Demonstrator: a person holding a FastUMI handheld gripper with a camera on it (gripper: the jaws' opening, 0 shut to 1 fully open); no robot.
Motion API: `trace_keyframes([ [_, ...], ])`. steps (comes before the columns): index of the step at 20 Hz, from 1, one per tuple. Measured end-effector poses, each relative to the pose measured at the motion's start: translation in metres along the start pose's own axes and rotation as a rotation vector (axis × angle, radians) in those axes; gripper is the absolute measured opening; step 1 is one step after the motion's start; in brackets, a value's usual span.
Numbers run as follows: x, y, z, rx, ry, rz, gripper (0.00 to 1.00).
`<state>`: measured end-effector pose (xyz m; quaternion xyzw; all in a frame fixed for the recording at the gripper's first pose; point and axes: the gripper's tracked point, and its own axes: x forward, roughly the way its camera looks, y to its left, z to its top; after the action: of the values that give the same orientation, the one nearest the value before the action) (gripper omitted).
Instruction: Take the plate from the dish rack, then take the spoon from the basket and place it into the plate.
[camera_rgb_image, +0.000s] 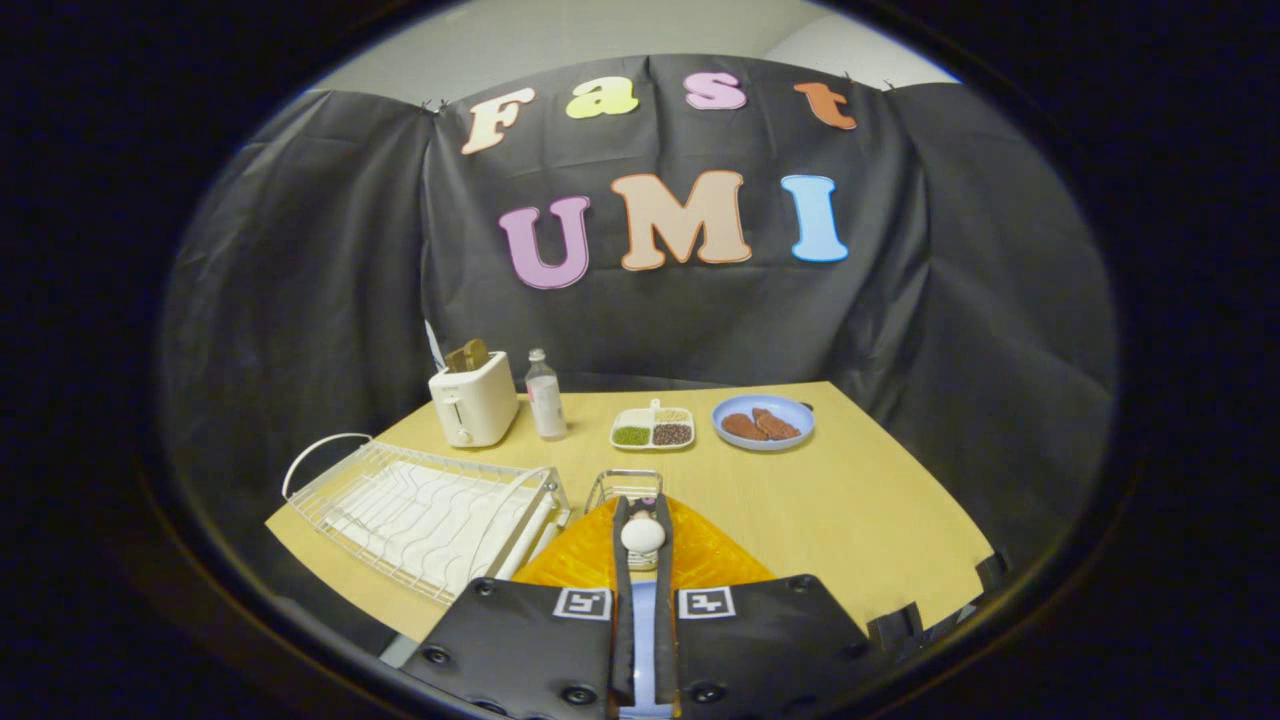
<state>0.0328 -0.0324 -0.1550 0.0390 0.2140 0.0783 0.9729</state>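
One gripper (643, 535), jaws clamped on white spoon (643, 533) over orange plate (590, 560), rack (420, 510) beside

Staged kitchen booth, black cloth wall (300, 250), wooden table (850, 500), toaster (473, 400), dish rack (420, 515), plated food (763, 422)

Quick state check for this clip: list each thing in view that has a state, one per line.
gripper: shut on the spoon, held over the orange plate
spoon: gripped, lifted
orange plate: on the table, out of the rack
dish rack: empty
basket: upright, beyond the plate
toaster: toast sticking up
bottle: upright, capped
blue plate: holds food
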Motion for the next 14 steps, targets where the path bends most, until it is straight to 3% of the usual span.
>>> trace_keyframes([
  [14, -0.037, -0.007, -0.063, 0.085, 0.067, -0.104, 0.1],
])
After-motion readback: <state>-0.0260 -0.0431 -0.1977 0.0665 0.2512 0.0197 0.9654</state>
